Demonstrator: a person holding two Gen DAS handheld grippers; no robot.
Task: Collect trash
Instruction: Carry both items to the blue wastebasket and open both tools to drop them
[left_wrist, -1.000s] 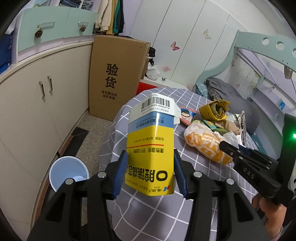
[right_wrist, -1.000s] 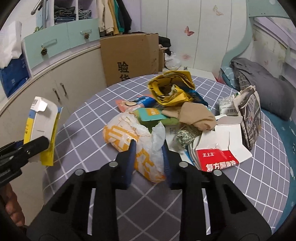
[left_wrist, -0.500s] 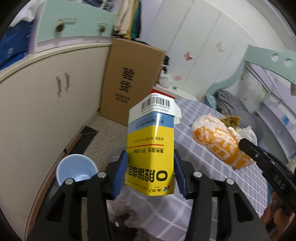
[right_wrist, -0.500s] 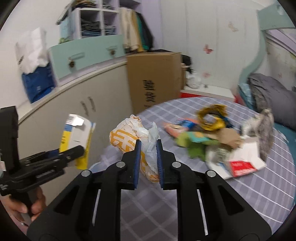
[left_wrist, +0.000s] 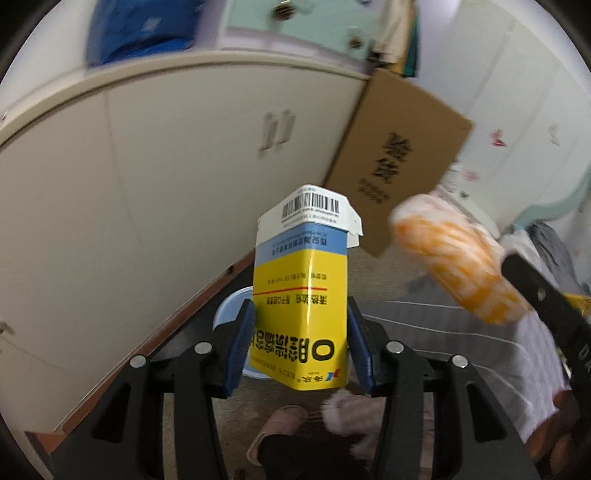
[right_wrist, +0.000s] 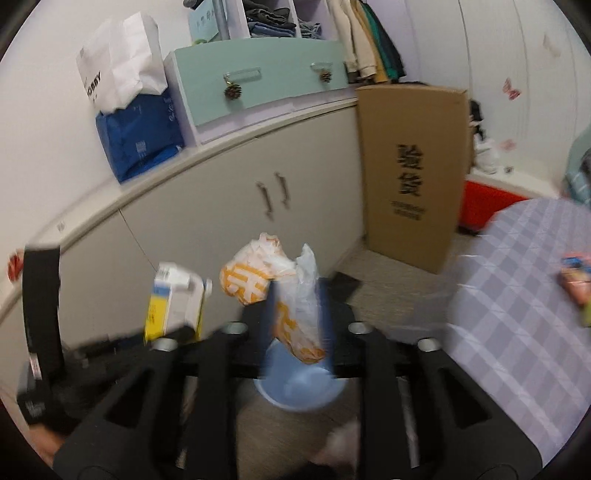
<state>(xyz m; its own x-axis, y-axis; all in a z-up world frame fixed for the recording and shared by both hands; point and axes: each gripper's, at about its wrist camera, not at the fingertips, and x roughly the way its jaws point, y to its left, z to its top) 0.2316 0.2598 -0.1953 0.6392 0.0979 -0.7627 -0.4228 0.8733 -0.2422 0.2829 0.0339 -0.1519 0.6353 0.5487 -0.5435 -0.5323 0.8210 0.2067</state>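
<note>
- Yellow cardboard dominates our left wrist view: a yellow, blue and white carton (left_wrist: 301, 295) with a barcode flap on top stands upright, clenched between the blue pads of our left gripper (left_wrist: 301, 350).
- Behind and below the carton we see part of a pale blue bin (left_wrist: 225, 314) on the floor, beside the cream cabinet (left_wrist: 147, 184).
- At the right of that view, a blurred orange and white plastic bag (left_wrist: 458, 266) hangs in the air near the black finger of our right gripper (left_wrist: 546, 314).
- From our right wrist view, the right gripper (right_wrist: 295, 314) has just been opening; the plastic bag (right_wrist: 291, 295) sits between its blurred fingers, and the pads appear to stand clear of it.
- The bag hangs directly over the pale blue bin (right_wrist: 299, 387).
- To the left, the carton (right_wrist: 173, 299) shows in the left gripper (right_wrist: 166, 332), just beside the bag.
- A tall brown cardboard box (right_wrist: 410, 173) leans against the cabinet (right_wrist: 221, 206).
- The grey checked tablecloth (right_wrist: 517, 288) fills the right edge.
- A pink slipper (left_wrist: 277, 432) lies on the floor below.
</note>
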